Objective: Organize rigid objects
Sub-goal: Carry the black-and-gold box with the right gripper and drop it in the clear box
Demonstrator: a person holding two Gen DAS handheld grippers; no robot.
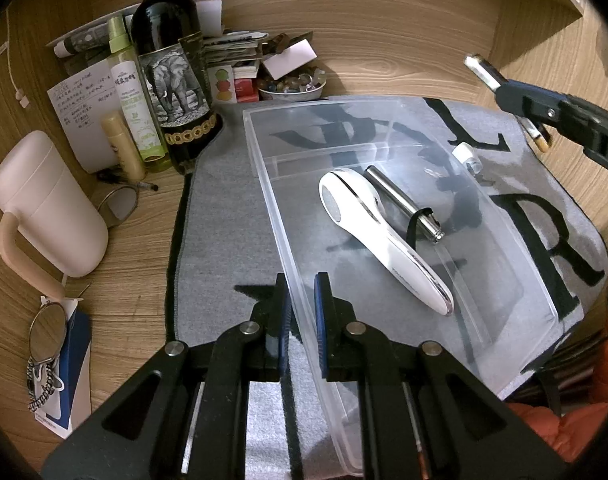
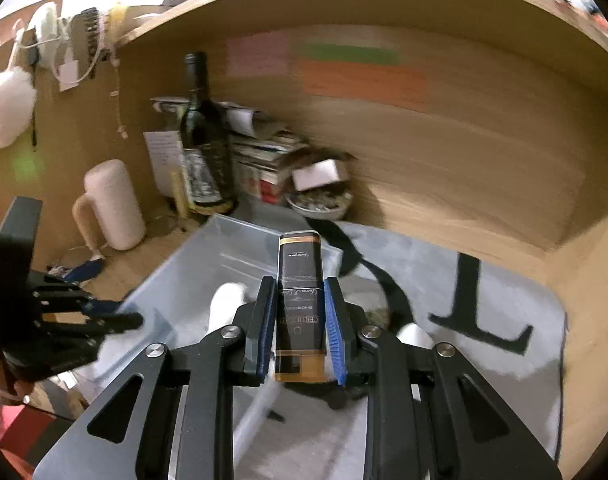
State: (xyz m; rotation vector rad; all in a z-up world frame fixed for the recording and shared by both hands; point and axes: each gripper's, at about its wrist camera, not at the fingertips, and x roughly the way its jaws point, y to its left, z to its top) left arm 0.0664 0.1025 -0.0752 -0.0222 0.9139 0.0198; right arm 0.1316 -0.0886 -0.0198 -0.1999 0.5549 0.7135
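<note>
Boxy black-labelled bottle (image 2: pixel 299 300) (amber glass) clamped in right gripper (image 2: pixel 300 320).

**Right gripper clamped on a dark bottle above the clear bin**

The right gripper (image 2: pixel 299 312) holds a slim dark bottle (image 2: pixel 299 280) with an amber base between its blue-padded fingers (image 2: pixel 336 320), the bottle pointing away from the camera. Below it lies a clear plastic bin (image 2: pixel 207 248) on a grey mat (image 2: pixel 484 360) with large black letters, and a white object (image 2: pixel 225 304) shows inside the bin. The left gripper (image 2: pixel 103 320) reaches in from the left edge, blurred. On the wooden table (image 2: pixel 151 256) behind stand a pale mug (image 2: pixel 111 204), a wine bottle (image 2: pixel 201 132) and a bowl (image 2: pixel 320 204) of small things
</note>
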